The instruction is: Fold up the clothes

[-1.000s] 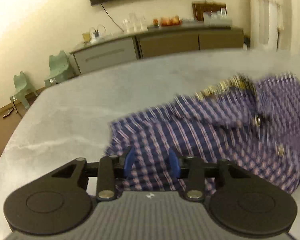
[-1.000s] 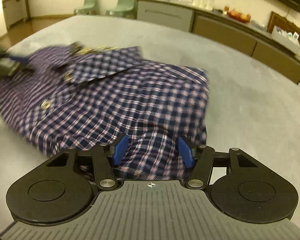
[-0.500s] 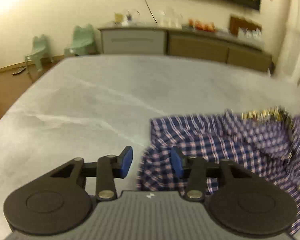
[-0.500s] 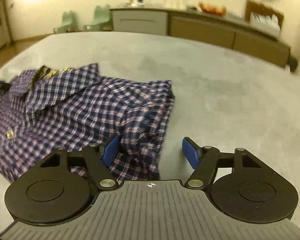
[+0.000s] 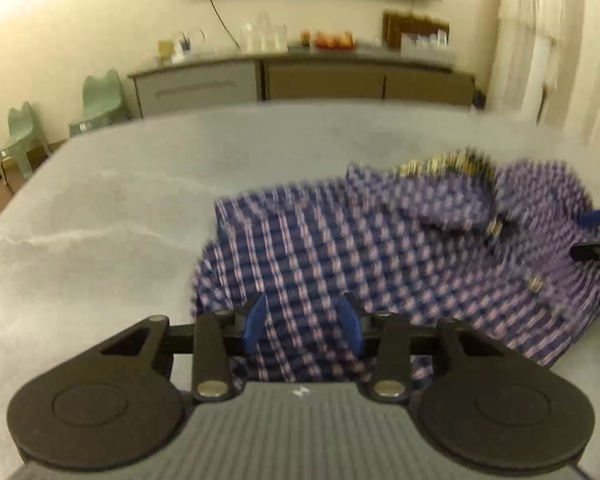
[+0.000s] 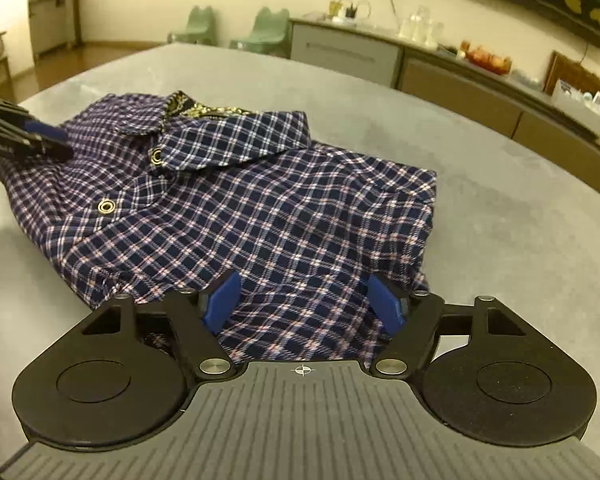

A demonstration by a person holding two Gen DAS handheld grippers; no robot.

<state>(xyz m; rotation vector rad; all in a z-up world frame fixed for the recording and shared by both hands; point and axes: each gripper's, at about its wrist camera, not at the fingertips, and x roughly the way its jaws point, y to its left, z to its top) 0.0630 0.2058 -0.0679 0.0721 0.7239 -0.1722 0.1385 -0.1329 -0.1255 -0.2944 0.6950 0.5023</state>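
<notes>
Plaid navy shirt (image 6: 236, 208) lay folded mid-frame on grey table (image 6: 500, 248), collar at upper left, brass snaps showing, left gripper (image 5: 302, 322) and right gripper (image 6: 304, 300) jaws apart over its hem.

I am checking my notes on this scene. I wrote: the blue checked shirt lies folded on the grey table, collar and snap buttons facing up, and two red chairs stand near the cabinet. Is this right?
Only the chair colour is wrong. The two chairs are pale green, as the right wrist view shows. The rest holds: the checked shirt lies folded on the grey table, collar and snap buttons up.
</notes>
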